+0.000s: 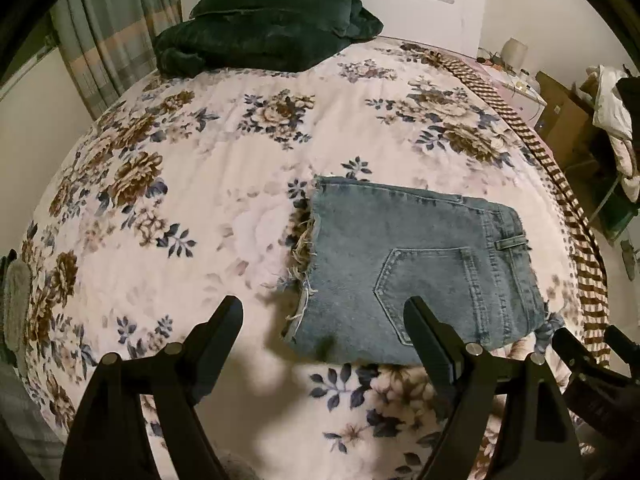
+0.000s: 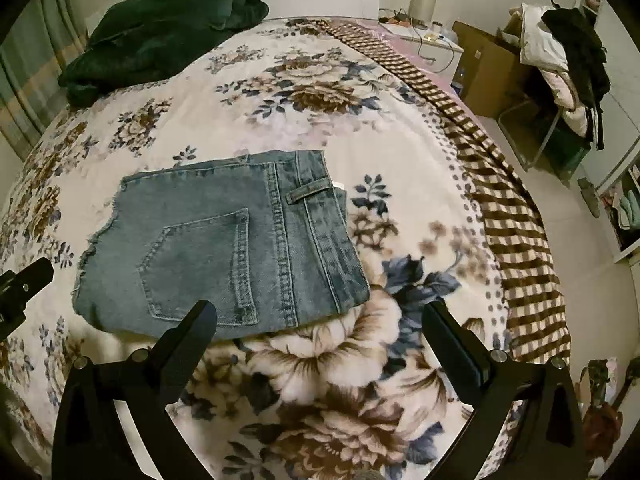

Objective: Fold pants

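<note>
A pair of blue denim pants [image 1: 404, 264] lies folded into a compact rectangle on the floral bedspread [image 1: 200, 184], back pocket up, frayed hem to the left. It also shows in the right wrist view [image 2: 224, 248]. My left gripper [image 1: 324, 312] is open and empty, just in front of the pants' near edge. My right gripper [image 2: 320, 316] is open and empty, its left finger [image 2: 192, 332] over the near edge of the pants. The tip of the right gripper shows at the right edge of the left wrist view [image 1: 592, 356].
A dark green blanket [image 1: 260, 28] is piled at the head of the bed. A brown checked border [image 2: 512, 216] runs down the bed's right edge. Beyond it stand a nightstand [image 2: 432, 44], a cardboard box [image 2: 488, 64] and a chair heaped with clothes [image 2: 560, 64].
</note>
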The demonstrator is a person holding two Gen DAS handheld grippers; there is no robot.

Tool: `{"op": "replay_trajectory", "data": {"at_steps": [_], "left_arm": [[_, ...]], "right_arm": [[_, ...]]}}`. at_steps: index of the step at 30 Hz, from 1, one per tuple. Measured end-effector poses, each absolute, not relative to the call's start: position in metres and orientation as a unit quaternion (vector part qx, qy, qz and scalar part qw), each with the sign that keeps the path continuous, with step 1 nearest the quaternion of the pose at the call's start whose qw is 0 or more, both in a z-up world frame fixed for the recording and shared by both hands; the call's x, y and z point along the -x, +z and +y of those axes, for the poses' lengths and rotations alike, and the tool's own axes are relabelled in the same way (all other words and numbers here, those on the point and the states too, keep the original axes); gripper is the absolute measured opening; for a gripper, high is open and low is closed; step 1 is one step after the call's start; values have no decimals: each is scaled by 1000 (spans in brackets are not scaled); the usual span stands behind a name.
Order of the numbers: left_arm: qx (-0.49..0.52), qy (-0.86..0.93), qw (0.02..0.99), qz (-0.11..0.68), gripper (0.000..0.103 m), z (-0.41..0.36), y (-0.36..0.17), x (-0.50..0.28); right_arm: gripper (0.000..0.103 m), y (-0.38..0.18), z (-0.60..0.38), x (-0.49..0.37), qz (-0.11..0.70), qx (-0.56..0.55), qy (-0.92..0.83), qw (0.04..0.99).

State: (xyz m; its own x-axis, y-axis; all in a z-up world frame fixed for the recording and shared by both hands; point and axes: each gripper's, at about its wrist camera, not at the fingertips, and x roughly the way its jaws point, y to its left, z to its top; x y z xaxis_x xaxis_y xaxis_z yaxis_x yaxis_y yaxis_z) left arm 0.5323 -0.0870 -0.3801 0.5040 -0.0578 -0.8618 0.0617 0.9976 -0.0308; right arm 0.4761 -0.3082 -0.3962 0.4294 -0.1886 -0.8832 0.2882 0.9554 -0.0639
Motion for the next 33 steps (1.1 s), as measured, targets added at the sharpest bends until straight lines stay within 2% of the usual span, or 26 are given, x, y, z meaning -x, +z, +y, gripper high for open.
{"op": "replay_trajectory", "data": {"at_steps": [11,26,33], "left_arm": [[-5,-34,875,483,82,-84,-321,-482],[-6,-49,906,420,82,-74,-171,-366],[0,-49,915,400,82,-68,-121,-320]], "right_arm": [[103,-340,-295,-426,504,-52,-120,854],[103,-162,-268,-300,442,-38,-108,890],[103,-81,-256,-240,402,-26,-96,910]]}}
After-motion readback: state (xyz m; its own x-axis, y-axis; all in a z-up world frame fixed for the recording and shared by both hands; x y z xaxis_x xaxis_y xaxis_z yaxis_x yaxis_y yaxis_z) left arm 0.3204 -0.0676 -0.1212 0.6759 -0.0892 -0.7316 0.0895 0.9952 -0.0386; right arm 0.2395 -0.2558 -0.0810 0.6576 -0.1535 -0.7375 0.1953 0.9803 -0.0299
